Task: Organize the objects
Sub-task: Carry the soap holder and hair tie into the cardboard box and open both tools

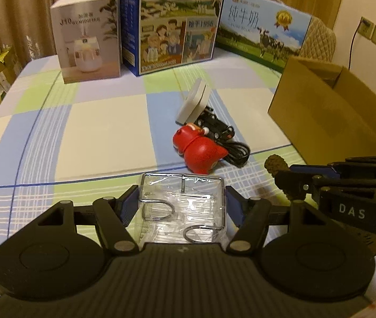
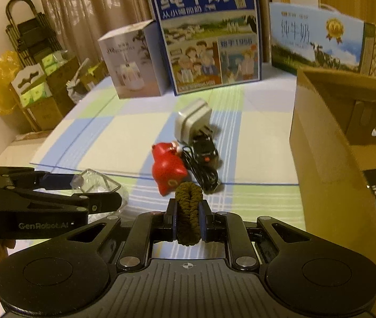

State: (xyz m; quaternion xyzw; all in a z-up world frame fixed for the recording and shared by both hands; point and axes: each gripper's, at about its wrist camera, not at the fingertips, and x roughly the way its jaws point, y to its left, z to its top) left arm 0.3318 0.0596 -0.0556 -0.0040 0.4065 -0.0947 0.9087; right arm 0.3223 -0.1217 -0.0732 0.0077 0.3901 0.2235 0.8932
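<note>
On the checked tabletop (image 1: 87,122), my left tongs (image 1: 181,198) clamp a clear wire-framed packet (image 1: 182,201); beside it, my right tongs (image 2: 188,218) pinch a brown braided loop (image 2: 188,212).

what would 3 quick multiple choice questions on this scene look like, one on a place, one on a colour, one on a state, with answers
1. Where does the open cardboard box stand on the table?
A. right side
B. left side
C. behind the milk cartons

2. What colour is the toy figure lying by the black cable?
A. green
B. red
C. white

3. What is the right gripper doing?
A. open and empty
B. shut on a brown fuzzy loop
C. shut on the grey charger

Answers: 1 A, the box fills the right edge in both views. 2 B, its body is plainly red. 3 B, both fingers press the brown fuzzy loop between them.
</note>
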